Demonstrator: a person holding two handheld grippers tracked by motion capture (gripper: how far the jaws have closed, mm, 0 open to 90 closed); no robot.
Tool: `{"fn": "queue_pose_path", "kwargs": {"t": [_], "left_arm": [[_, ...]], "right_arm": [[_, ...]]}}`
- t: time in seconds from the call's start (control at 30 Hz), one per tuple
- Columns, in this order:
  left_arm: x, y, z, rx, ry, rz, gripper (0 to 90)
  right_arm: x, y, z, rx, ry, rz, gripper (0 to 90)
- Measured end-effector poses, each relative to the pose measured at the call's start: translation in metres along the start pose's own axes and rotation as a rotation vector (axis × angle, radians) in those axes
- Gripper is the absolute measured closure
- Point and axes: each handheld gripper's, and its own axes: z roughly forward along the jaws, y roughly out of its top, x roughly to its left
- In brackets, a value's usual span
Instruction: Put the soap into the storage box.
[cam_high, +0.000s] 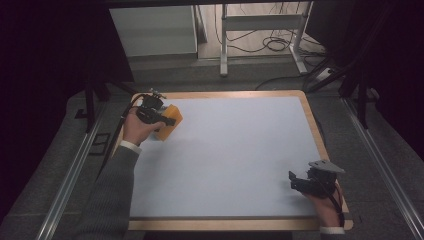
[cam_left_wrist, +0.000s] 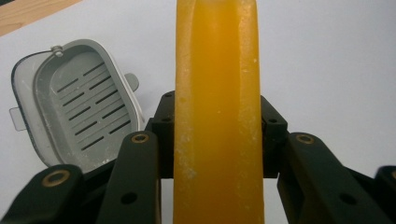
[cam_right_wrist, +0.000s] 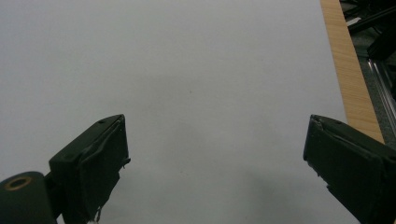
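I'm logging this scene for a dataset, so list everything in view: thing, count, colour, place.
soap bar: one, orange, clamped upright in the left tool near the table's far left corner.
soap dish: one, grey with a slotted insert, on the mat beside the held bar.
mat: one, pale blue-white, covering the table top.
table: one, light wood edge around the mat.
metal frame: one, pale grey, on the floor beyond the table, cables beside it.
left tool: one, black, shut on the bar.
right tool: one, black, open over the mat near the right edge.
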Motion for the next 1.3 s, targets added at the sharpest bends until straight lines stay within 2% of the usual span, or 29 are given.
{"fn": "queue_pose_path", "kwargs": {"t": [0.13, 0.23, 0.27, 0.57, 0.83, 0.87, 1.3], "left_arm": [[0.002, 0.002, 0.000, -0.002, 0.009, 0.000, 61.2], [0.006, 0.004, 0.000, -0.013, 0.027, -0.016, 61.2], [0.008, 0.004, -0.001, -0.019, 0.029, -0.031, 61.2], [0.021, 0.006, 0.002, -0.019, 0.034, -0.073, 61.2], [0.035, 0.009, 0.007, -0.026, 0.055, -0.126, 61.2], [0.037, 0.009, 0.009, -0.030, 0.048, -0.139, 61.1], [0.053, 0.010, 0.021, -0.017, 0.061, -0.185, 61.2]], "right_arm": [[0.000, 0.000, 0.000, 0.001, 0.002, 0.000, 6.6], [-0.001, 0.000, 0.000, 0.001, -0.001, -0.001, 6.6], [-0.001, 0.000, 0.000, 0.000, -0.004, 0.000, 6.6], [-0.002, 0.000, -0.001, -0.002, -0.006, 0.002, 6.5], [-0.002, -0.001, 0.000, -0.001, -0.007, 0.002, 6.6], [-0.002, -0.001, 0.000, -0.001, -0.007, 0.002, 6.6], [-0.003, -0.001, -0.001, -0.001, -0.010, 0.003, 6.6]]}}
